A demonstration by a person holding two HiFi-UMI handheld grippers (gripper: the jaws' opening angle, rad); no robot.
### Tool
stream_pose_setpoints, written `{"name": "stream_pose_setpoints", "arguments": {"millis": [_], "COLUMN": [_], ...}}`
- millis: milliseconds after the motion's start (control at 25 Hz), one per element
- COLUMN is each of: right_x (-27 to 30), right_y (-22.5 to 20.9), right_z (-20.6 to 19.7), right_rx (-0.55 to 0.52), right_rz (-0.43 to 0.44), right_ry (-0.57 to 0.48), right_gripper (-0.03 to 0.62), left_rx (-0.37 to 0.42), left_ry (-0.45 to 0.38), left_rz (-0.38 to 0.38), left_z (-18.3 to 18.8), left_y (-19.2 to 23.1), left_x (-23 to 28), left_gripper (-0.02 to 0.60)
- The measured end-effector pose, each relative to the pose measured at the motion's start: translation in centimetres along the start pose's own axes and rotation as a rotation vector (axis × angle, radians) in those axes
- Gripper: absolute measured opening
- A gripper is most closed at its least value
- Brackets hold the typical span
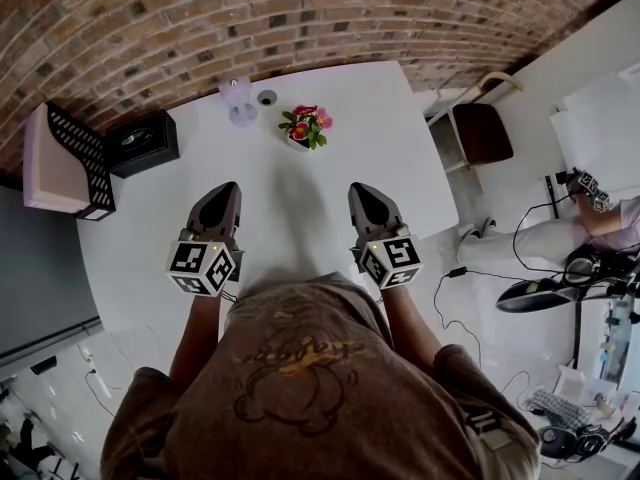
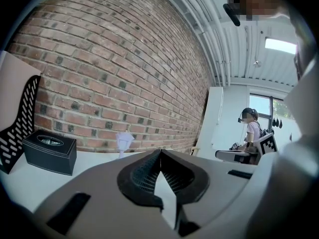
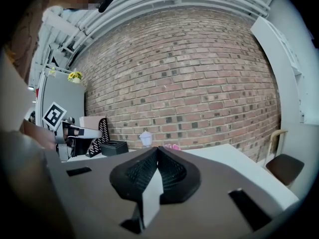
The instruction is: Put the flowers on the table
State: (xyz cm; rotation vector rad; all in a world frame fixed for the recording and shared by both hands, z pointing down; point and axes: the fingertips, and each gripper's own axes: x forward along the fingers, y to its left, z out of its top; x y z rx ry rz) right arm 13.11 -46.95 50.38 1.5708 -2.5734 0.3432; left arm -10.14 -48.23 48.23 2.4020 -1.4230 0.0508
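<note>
In the head view the flowers (image 1: pixel 307 126) stand in their small pot on the white counter (image 1: pixel 290 228), well ahead of the left hand-held gripper (image 1: pixel 228 190) and the right hand-held gripper (image 1: pixel 360 192), between their lines. The left gripper view shows its jaws together on nothing. The right gripper view shows the same, with the flowers just beyond the tips. The placing looks done, with nothing left.

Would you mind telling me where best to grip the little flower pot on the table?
Probably the white pot itself, below the flowers, coming in level from the person's side: it stands upright, and the flowers spread over its top.
</note>
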Motion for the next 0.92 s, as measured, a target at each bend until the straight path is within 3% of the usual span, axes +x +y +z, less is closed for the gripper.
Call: {"name": "stream_pose_setpoints", "arguments": {"millis": [920], "right_x": [0.87], "right_y": [-0.25], "right_z": [-0.62], "right_rx": [0.009], "right_rz": [-0.021], "right_ry": [0.027], "right_gripper": [0.003], "left_rx": [-0.034], "left_ry": [0.027], "left_rz": [-0.001], "left_z": [-0.66], "left_y": [0.27], "left_x": [0.70], "left_gripper": [0.021]}}
